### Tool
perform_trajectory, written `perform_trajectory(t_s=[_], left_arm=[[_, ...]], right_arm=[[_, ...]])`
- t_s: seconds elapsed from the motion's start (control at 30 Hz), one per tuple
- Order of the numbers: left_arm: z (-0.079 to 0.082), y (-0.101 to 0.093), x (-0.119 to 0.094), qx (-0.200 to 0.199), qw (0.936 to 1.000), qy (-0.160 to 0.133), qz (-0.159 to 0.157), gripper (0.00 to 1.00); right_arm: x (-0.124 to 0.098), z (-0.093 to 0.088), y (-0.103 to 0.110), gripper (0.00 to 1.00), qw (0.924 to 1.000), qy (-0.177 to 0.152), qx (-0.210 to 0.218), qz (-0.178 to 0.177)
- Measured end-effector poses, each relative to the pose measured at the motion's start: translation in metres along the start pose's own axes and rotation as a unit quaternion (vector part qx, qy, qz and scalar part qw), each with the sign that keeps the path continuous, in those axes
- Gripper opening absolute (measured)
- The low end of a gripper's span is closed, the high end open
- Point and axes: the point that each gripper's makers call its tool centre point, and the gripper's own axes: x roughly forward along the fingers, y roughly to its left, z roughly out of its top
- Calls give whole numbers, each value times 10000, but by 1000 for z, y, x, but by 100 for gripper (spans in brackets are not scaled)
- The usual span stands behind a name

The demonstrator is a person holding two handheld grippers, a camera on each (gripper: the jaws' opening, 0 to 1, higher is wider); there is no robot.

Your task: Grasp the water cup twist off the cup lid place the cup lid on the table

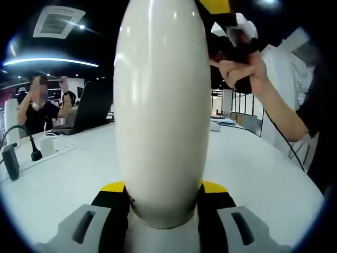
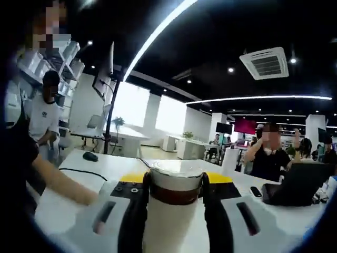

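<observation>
Table: the broad white tabletop [image 1: 253,174] lies below the cup, the spot where the lid must end up.
Cup: the tall, glossy cream-white water cup [image 1: 160,105] stands upright between the two tools, lifted or resting I cannot tell; its smooth, rigid wall looks slippery, so hold it low on the body.
Left gripper [image 1: 163,203]: jaws closed against the cup's lower body, one each side, touching it.
Right gripper [image 2: 176,190]: jaws clamped on the cup's top, flanking the dark brown band.
Lid: the pale round cup lid [image 2: 176,171], small and light, sits seated between the right fingertips [image 2: 206,182]; it needs a firm pinch to twist.
</observation>
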Motion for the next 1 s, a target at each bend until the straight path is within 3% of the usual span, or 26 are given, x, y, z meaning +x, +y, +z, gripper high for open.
perform_trajectory(t_s=[0.23, 0.43, 0.57, 0.63, 0.73, 0.83, 0.9, 0.93, 1.0], left_arm=[[0, -1, 0, 0, 10000, 2, 4, 53], [-1, 0, 0, -3, 10000, 7, 9, 52], [-1, -1, 1, 0, 10000, 7, 2, 52], [-1, -1, 1, 1, 10000, 6, -3, 52], [-1, 0, 1, 2, 10000, 6, -4, 52], [-1, -1, 1, 4, 10000, 6, -9, 52], [-1, 0, 1, 3, 10000, 4, -6, 52], [-1, 0, 1, 4, 10000, 5, -6, 52], [-1, 0, 1, 3, 10000, 4, -3, 52]], right_arm=[[-2, -2, -2, 43, 9908, -529, 655, 1062], [-2, -5, -2, 43, 9791, -433, 1009, 1710], [-3, -5, -1, 43, 9781, -376, 1037, 1766], [-3, -7, 1, 45, 9802, -288, 1028, 1665], [-1, -15, -5, 52, 9906, 25, 839, 1079], [-3, -6, 2, 61, 9951, -54, 636, 758], [-6, 3, 3, 61, 9973, -160, 564, 445], [-7, 7, 2, 61, 9979, -203, 568, 223], [-14, 6, -12, 57, 9946, -21, 737, -736]])
